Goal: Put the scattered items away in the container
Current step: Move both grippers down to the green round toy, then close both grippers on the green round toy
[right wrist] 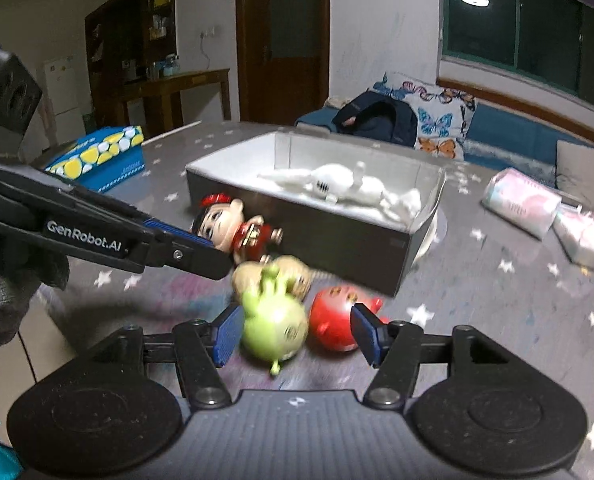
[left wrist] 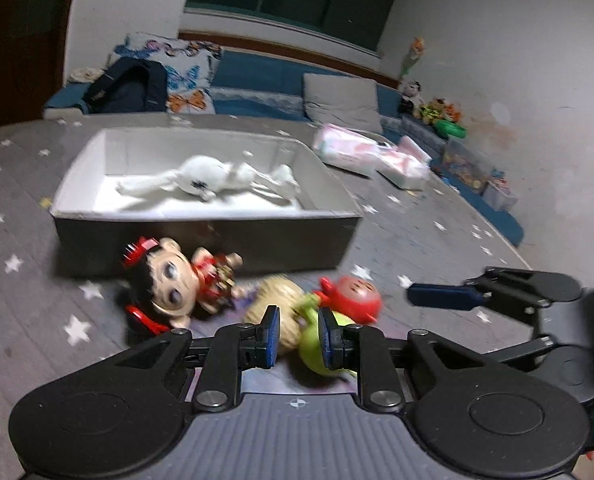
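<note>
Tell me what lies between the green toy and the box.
In the right wrist view, a tan toy lies between the green toy and the box.

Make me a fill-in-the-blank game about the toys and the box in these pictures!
1. The only toy lying inside the box is coloured ____.
2. The doll with black hair lies ____ the box, on the mat.
3. The round toy next to the green toy is coloured ____.
4. The grey mat has small white ____ printed on it.

Missing words: white; outside; red; stars
</note>
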